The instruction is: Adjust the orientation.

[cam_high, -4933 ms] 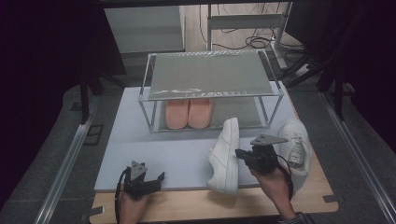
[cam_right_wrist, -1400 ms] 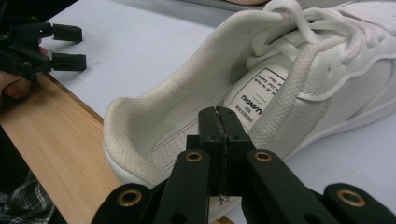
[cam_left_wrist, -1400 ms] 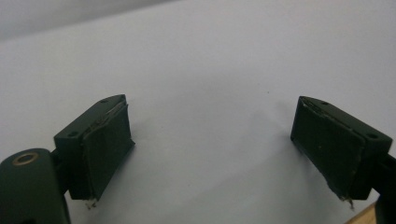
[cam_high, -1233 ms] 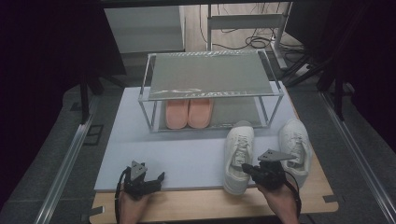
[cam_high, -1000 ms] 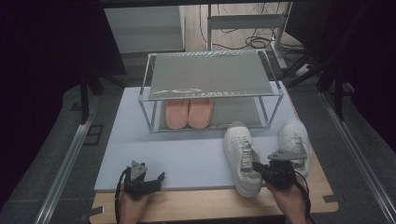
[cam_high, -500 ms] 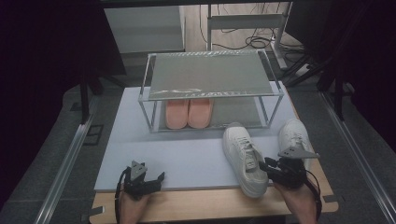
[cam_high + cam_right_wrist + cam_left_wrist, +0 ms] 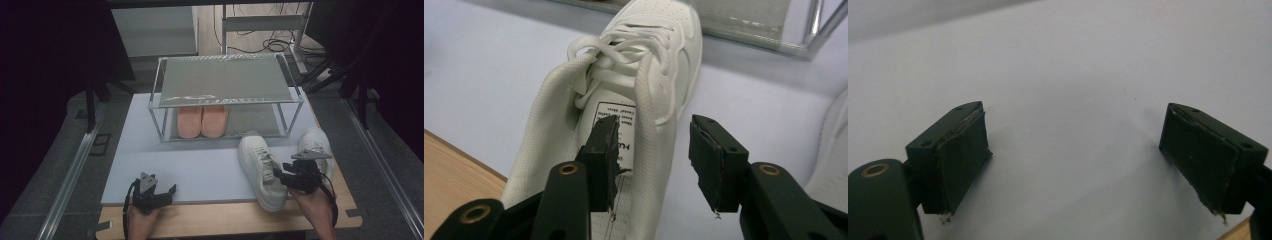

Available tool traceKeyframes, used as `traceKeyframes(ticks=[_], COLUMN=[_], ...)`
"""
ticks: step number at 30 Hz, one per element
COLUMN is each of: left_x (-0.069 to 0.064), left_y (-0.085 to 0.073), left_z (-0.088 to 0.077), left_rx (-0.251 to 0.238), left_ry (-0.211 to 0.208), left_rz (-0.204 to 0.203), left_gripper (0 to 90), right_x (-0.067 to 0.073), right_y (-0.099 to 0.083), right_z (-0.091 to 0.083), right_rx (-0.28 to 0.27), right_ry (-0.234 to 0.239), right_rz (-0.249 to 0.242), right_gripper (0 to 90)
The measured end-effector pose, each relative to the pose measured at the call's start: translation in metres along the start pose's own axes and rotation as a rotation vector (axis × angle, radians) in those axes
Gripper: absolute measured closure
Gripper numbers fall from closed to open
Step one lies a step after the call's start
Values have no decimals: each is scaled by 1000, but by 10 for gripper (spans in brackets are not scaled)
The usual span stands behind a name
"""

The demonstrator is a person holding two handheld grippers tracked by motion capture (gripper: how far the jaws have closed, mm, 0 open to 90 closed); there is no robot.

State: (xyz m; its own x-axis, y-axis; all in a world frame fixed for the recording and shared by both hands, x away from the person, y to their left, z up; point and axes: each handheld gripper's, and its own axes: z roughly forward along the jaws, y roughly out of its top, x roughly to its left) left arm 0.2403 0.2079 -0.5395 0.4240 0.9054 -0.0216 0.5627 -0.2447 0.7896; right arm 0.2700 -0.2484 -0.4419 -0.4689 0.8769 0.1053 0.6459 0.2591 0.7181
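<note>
In the high view the right gripper [image 7: 280, 176] sits in the lower right of the frame, at the heel end of a white sneaker [image 7: 261, 170] that stands upright on its sole on the pale mat [image 7: 200, 160], toe toward the rack and heel over the wooden table edge [image 7: 225, 220]. In the right gripper view the jaws of that gripper [image 7: 651, 150] stand partly apart and have just been opening. One jaw is inside the shoe's opening, against the printed label on the tongue; the other is outside the shoe. The padded collar wall runs between them, and the outer pad stands clear of it, so nothing is clamped.

A second white sneaker [image 7: 316, 150] stands just beside the first, to its right, partly behind the gripper's grey plate.

The left gripper [image 7: 167, 192] rests at the lower left of the high view, on the near edge of the mat. In the left gripper view its jaws [image 7: 1075, 150] are spread wide over bare mat with nothing between them.

In the upper middle, a metal shoe rack [image 7: 225, 80] holds a pair of pink slippers [image 7: 202, 121] on its lower shelf.
</note>
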Motion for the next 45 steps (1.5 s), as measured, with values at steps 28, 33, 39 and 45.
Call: traceKeyframes(ticks=[28, 33, 39, 45], left_x=[0, 0, 0, 0], left_y=[0, 0, 0, 0], left_z=[0, 0, 0, 0], left_rx=[0, 0, 0, 0], left_ry=[0, 0, 0, 0], left_rz=[-1, -1, 0, 0], left_gripper=[118, 118, 118, 119], right_x=[-6, -8, -10, -14], right_y=[0, 1, 1, 0], right_z=[6, 7, 10, 12], right_rx=[-20, -26, -29, -38], right_ry=[139, 195, 291, 377], right_rz=[224, 267, 329, 388], right_gripper=[793, 801, 800, 801])
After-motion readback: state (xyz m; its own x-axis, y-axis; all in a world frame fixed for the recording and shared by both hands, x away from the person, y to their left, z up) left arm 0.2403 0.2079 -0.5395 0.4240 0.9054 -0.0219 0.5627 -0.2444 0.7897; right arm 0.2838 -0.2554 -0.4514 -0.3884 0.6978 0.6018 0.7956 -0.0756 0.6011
